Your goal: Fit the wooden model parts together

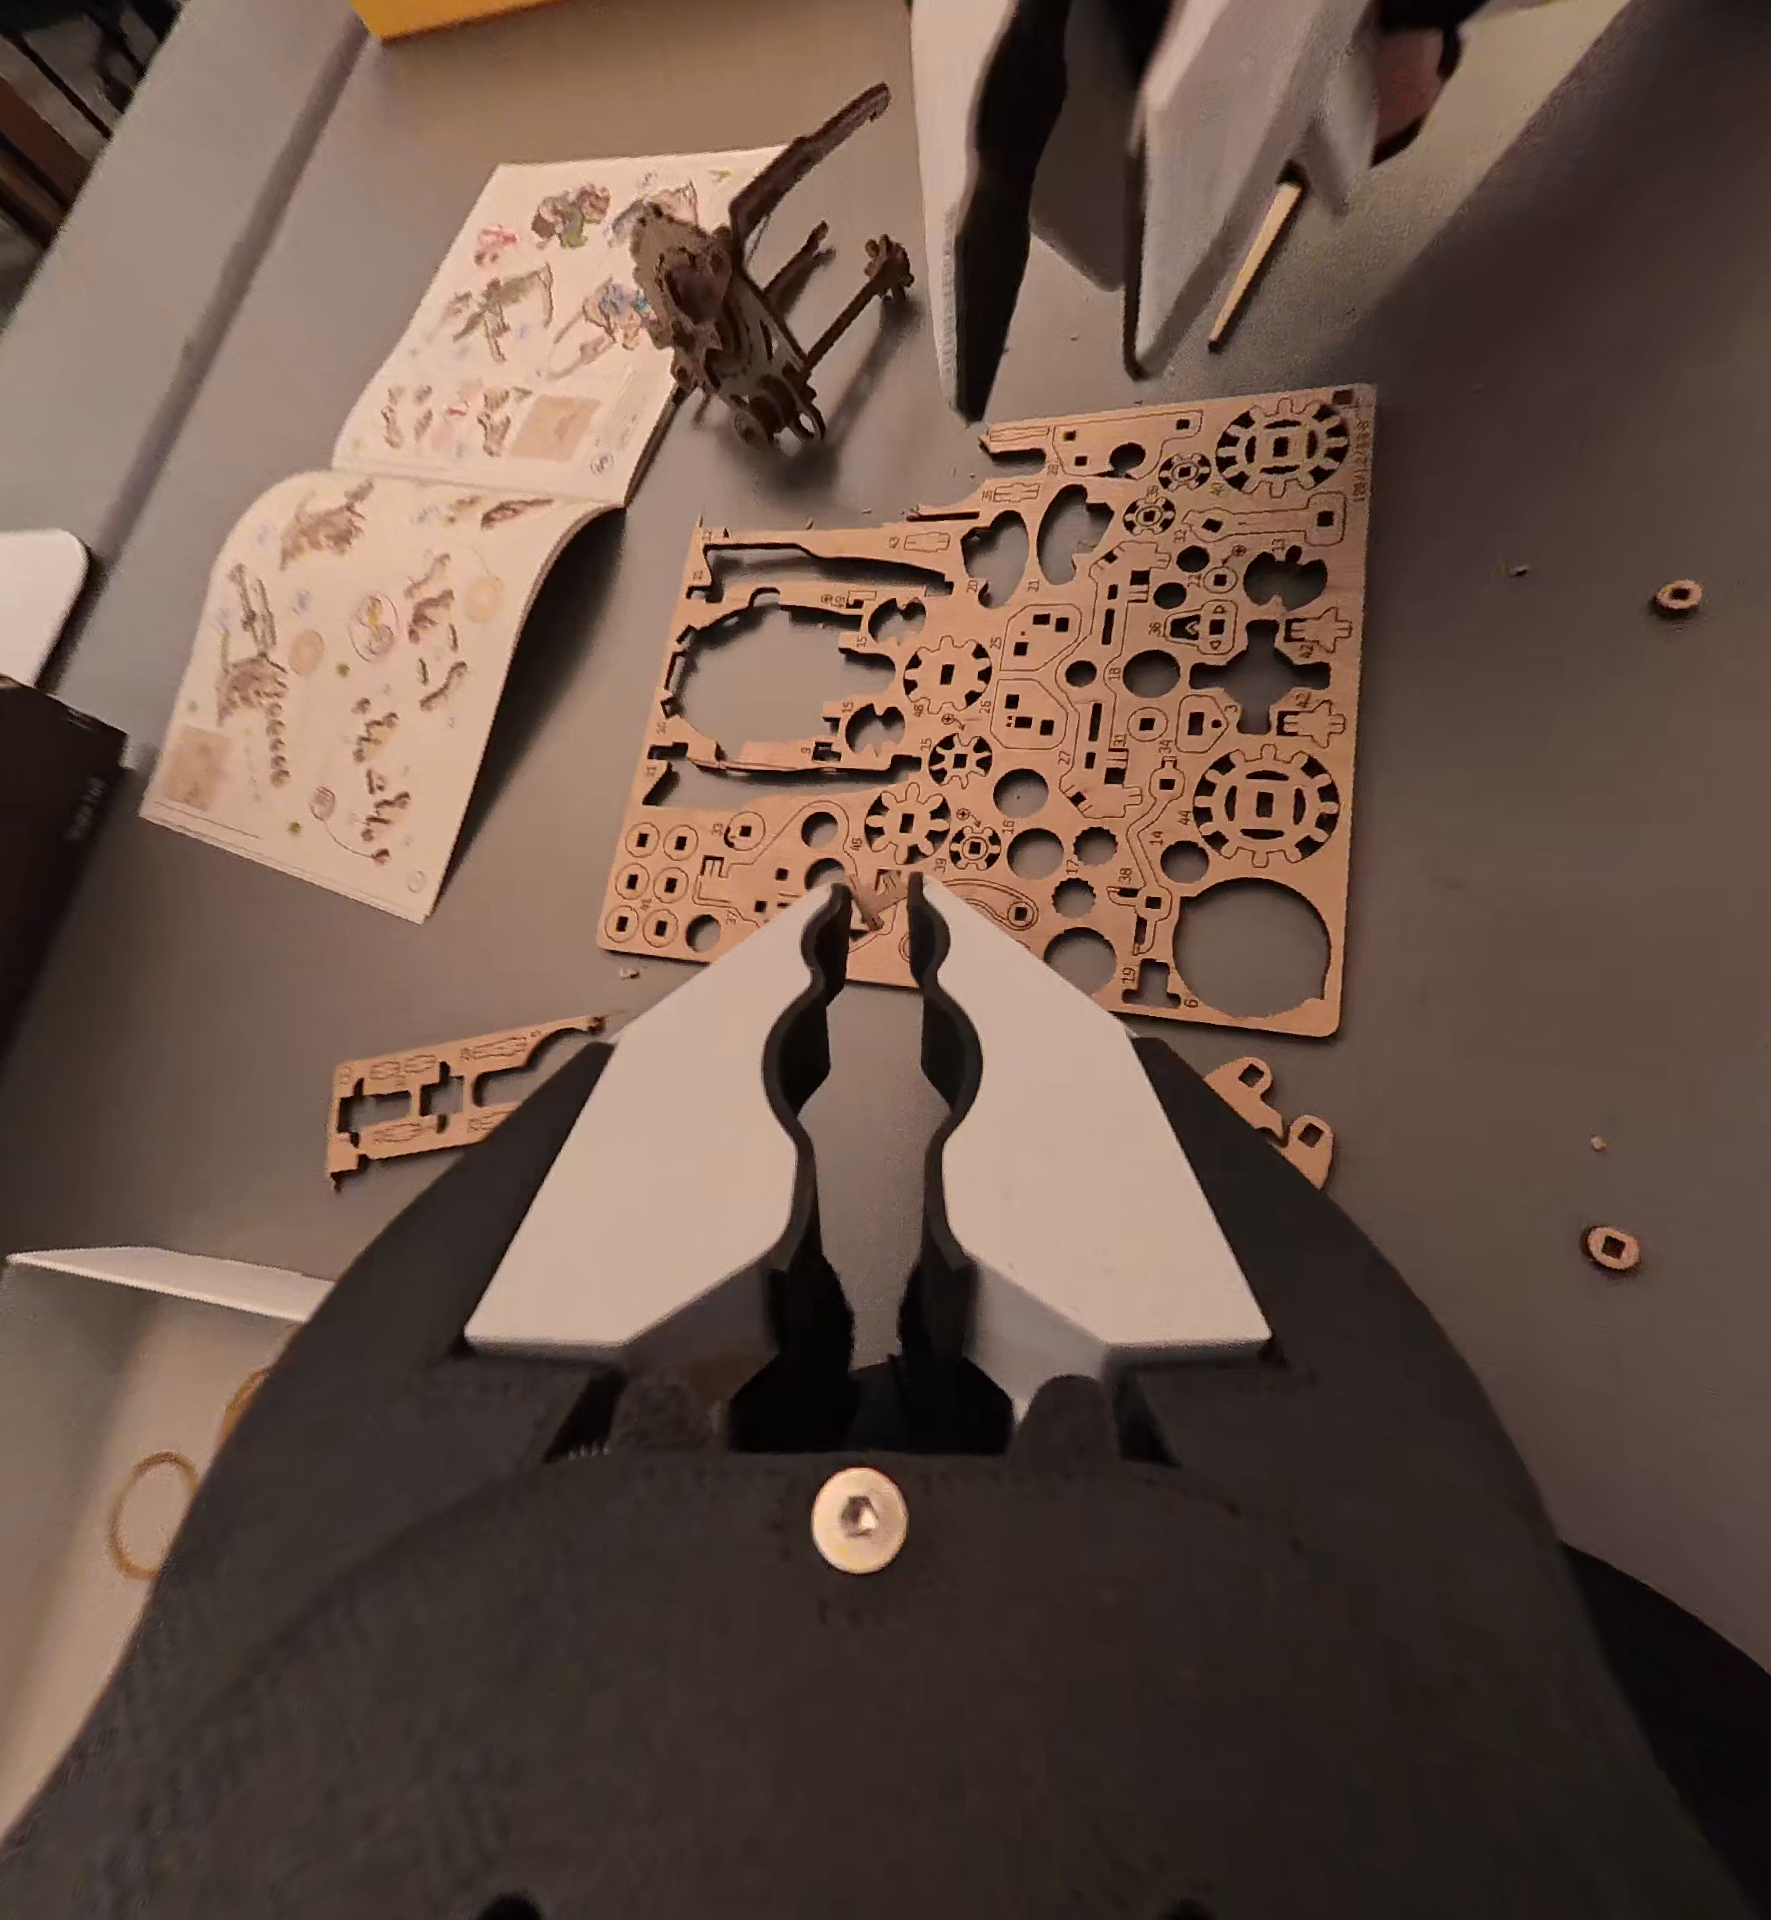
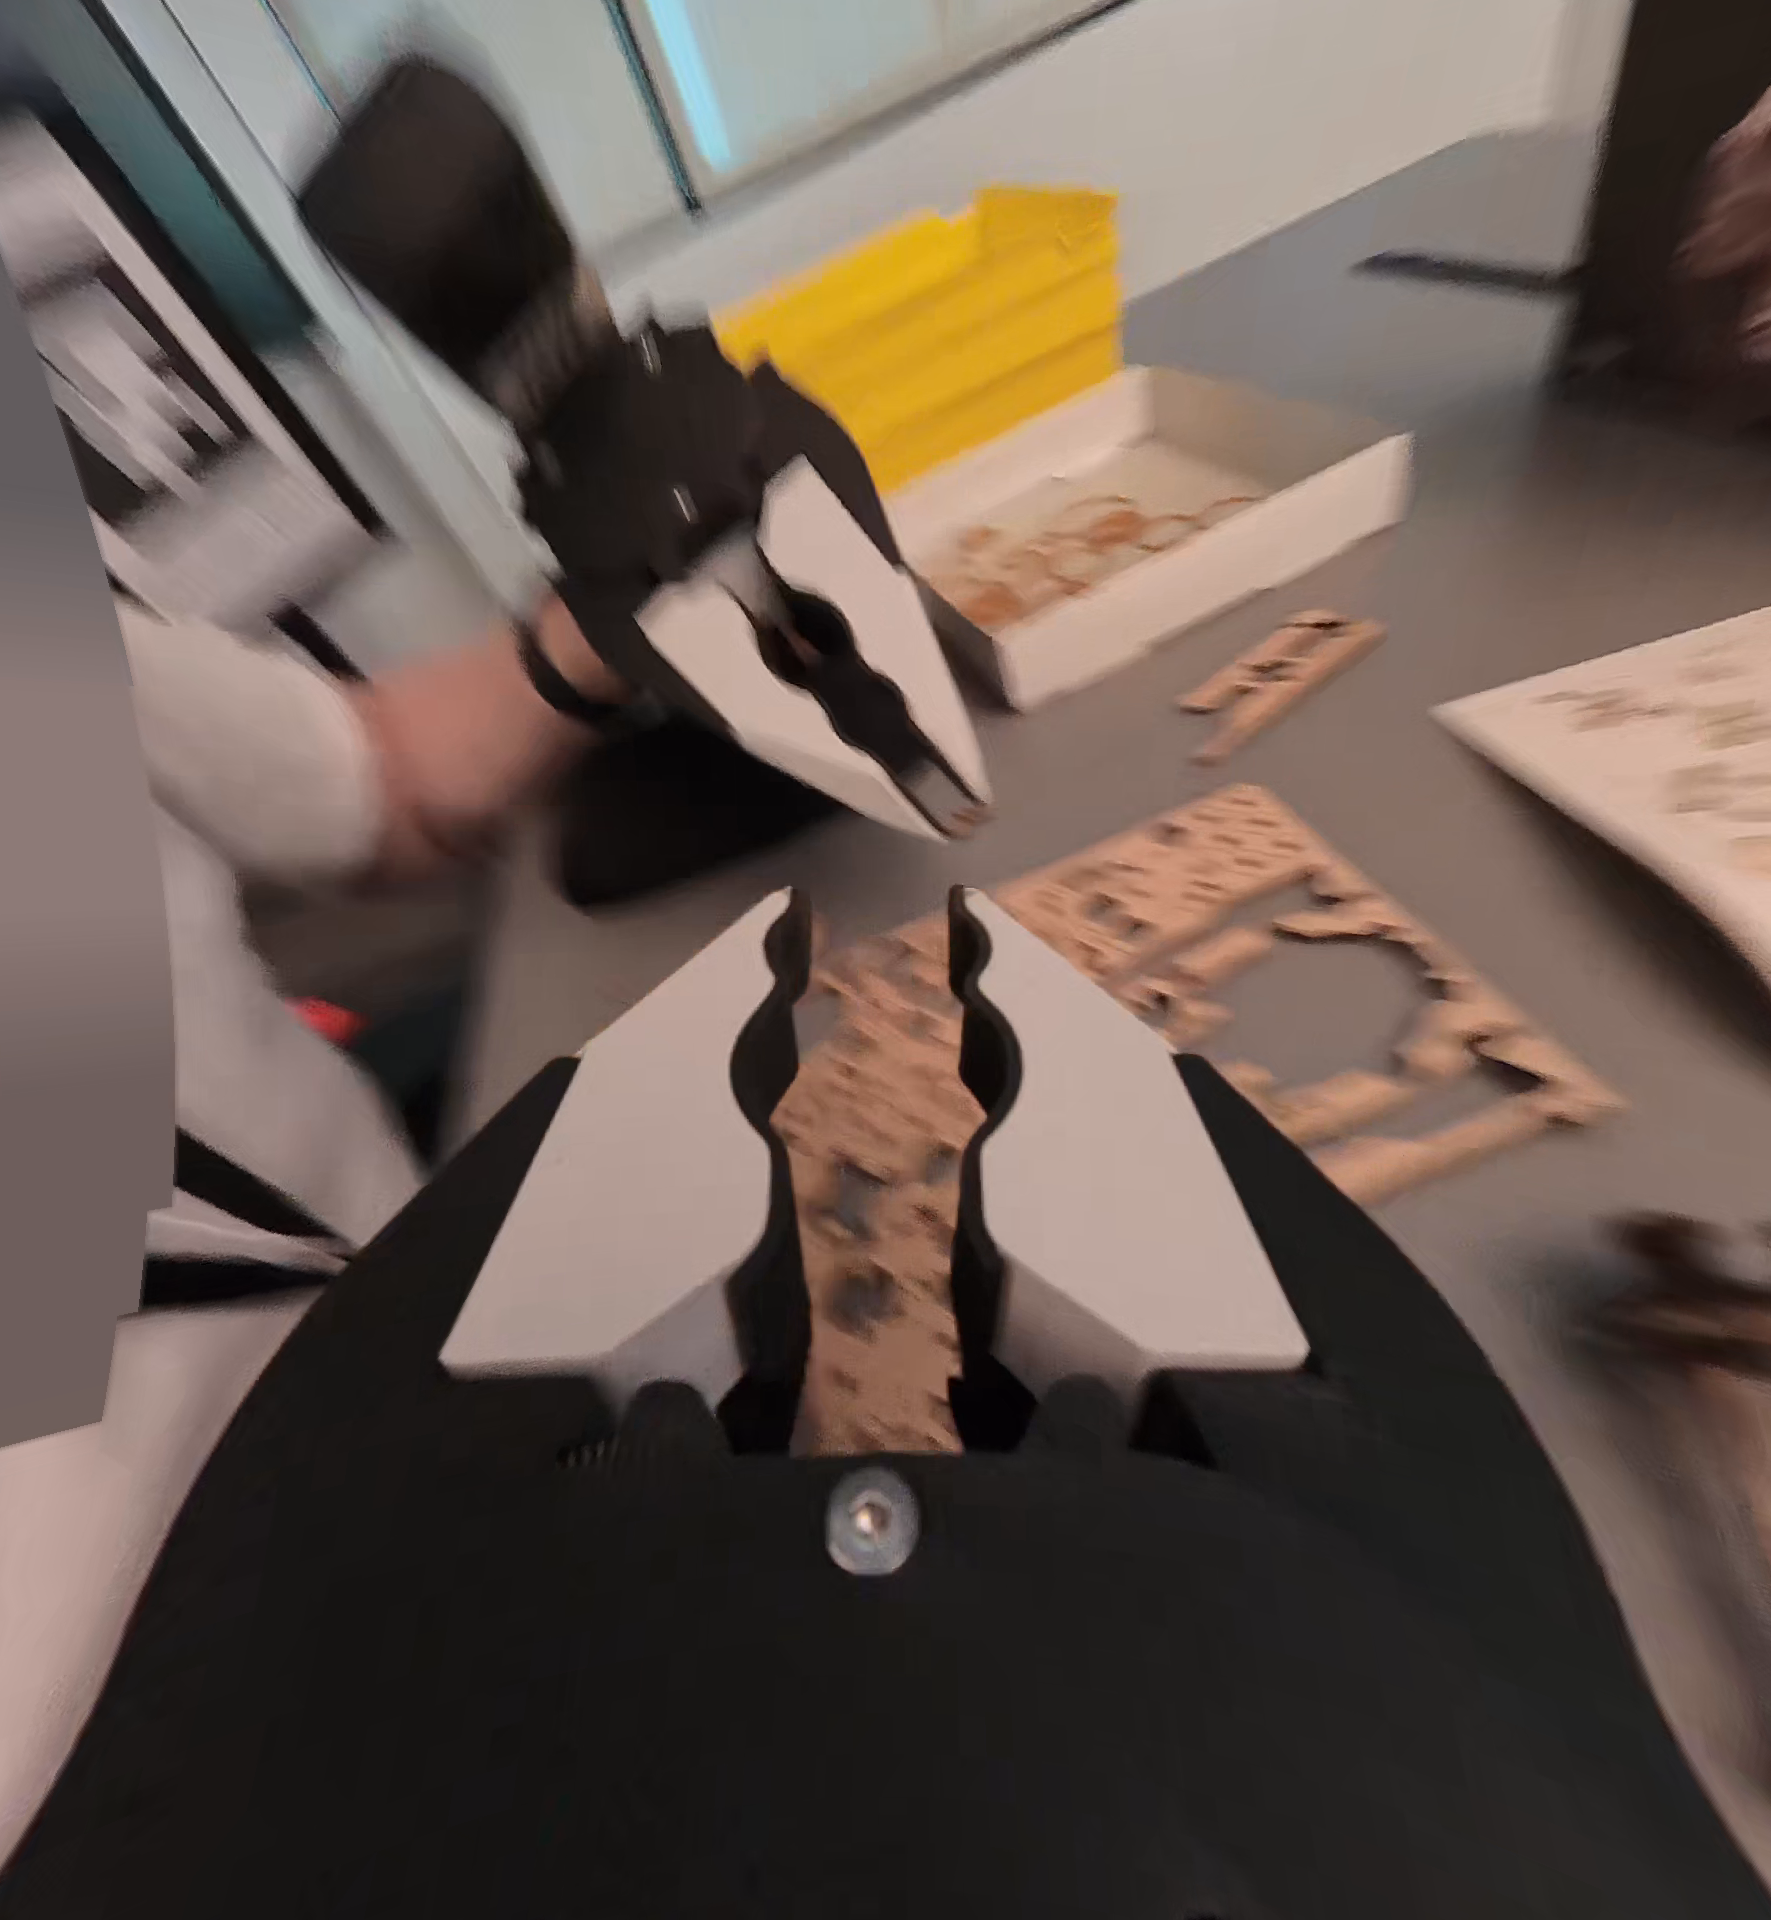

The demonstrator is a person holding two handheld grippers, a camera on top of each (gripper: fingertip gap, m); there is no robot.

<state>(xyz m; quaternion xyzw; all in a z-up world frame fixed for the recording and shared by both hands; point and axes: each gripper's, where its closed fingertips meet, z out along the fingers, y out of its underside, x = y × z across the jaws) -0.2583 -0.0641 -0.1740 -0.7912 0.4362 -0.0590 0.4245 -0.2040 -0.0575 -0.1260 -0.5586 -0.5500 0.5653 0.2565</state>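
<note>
A laser-cut wooden parts sheet (image 1: 1312, 1018) lies flat on the grey table, with several parts punched out. It also shows, blurred, in the right wrist view (image 2: 1224, 935). My left gripper (image 1: 878, 899) hovers over the sheet's near edge, shut on a small wooden part (image 1: 873, 909). It shows in the right wrist view too (image 2: 954, 816). My right gripper (image 2: 881, 914) is open and empty above the sheet. In the left wrist view it (image 1: 1052, 384) hangs over the sheet's far edge. A thin wooden stick (image 1: 1255, 270) shows beside it. The dark part-built model (image 1: 715, 312) stands on the booklet's edge.
An open instruction booklet (image 1: 341, 707) lies left of the sheet. A wooden offcut strip (image 1: 413, 1112) and small loose rings (image 1: 1610, 1247) lie near the front. A white box (image 2: 1172, 540) holds rubber bands, with a yellow box (image 2: 943, 343) behind. A person's hand (image 2: 445, 748) holds the left gripper.
</note>
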